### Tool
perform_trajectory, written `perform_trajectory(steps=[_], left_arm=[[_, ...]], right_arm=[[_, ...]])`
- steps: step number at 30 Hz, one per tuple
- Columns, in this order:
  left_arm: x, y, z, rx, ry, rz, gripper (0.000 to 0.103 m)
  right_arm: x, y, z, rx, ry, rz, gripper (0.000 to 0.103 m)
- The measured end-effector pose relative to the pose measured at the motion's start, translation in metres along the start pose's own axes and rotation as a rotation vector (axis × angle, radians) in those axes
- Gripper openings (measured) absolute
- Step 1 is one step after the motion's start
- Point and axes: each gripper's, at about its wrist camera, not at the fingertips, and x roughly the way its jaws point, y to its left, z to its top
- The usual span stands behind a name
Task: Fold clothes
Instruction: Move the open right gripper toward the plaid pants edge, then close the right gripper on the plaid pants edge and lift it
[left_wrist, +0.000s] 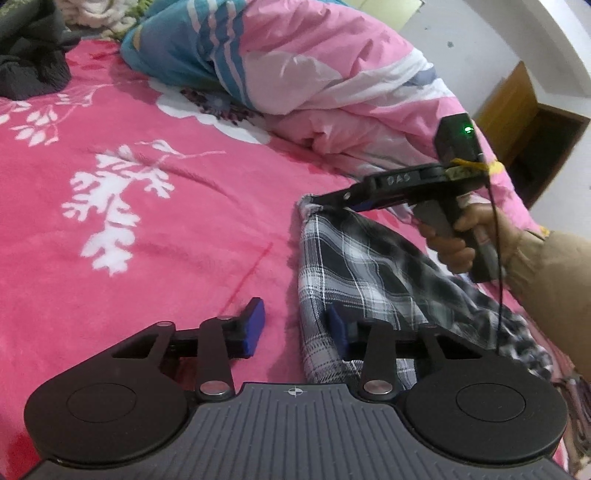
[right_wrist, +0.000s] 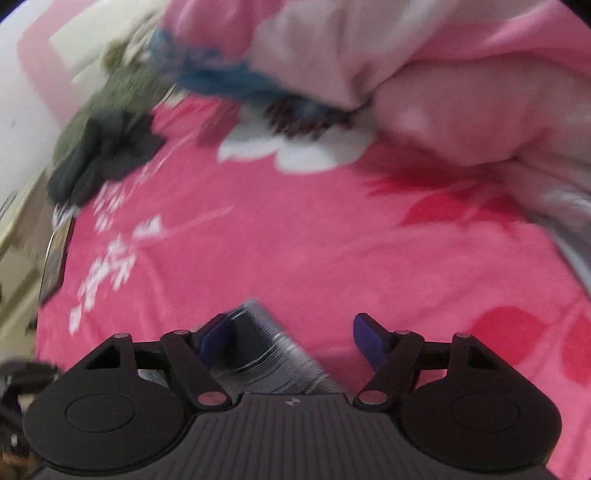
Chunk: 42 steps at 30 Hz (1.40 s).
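two tongs over the pink floral bed sheet (left_wrist: 155, 258): left tongs (left_wrist: 295, 325) open, black-and-white plaid cloth (left_wrist: 354, 273) between pads; right tongs (left_wrist: 314, 201) at its raised corner, grip unclear.

1. The bed cover (left_wrist: 177, 229) is pink fleece-like cloth, soft and matt, with a short nap and a white leaf print.
2. The plaid garment (left_wrist: 354, 266) near the bed's right edge is thin woven cloth, black, grey and white, matt and creased.
3. The quilt (left_wrist: 332, 92) along the far edge is smooth, light cloth with a faint sheen.
4. The left gripper (left_wrist: 295, 325) is matt black plastic with ribbed grey housing, shiny metal pivot pins and blue, rubbery-looking pads.
5. The dark clothes (left_wrist: 29, 62) at the far left corner look like coarse knit, though blur leaves it uncertain.
6. The cabinet (left_wrist: 517, 122) beyond the bed is smooth yellowish wood.
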Motion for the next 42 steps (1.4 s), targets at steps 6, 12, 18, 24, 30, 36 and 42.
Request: perform_trajectory(steps=[6,12,18,24,30,36,42], left_arm=[[0.0,0.004,0.001,0.016,0.03,-0.059,0.035],[0.001,-0.002,-0.005,0.07,0.053,-0.079,0.034],[0.003,-0.011,-0.009,0.128,0.062,-0.052,0.032],[0.003,-0.013,-0.01,0.142,0.062,-0.045,0.031],[0.003,-0.012,-0.009,0.135,0.068,-0.049,0.031],[0.002,-0.01,-0.009,0.117,0.063,-0.055,0.031],[0.001,-0.011,-0.009,0.121,0.06,-0.048,0.031]], right_arm=[[0.002,0.019,0.0,-0.107,0.076,-0.006,0.068],[-0.007,0.055,-0.015,-0.215,0.016,-0.119,0.006],[-0.049,0.078,-0.025,-0.282,-0.211,-0.291,0.006],[-0.041,0.062,-0.028,-0.236,-0.302,-0.352,0.006],[0.006,0.04,-0.032,-0.159,-0.272,-0.303,0.01],[-0.039,0.012,-0.024,0.112,-0.342,-0.217,0.044],[-0.054,0.026,-0.017,0.058,-0.319,-0.094,0.036]])
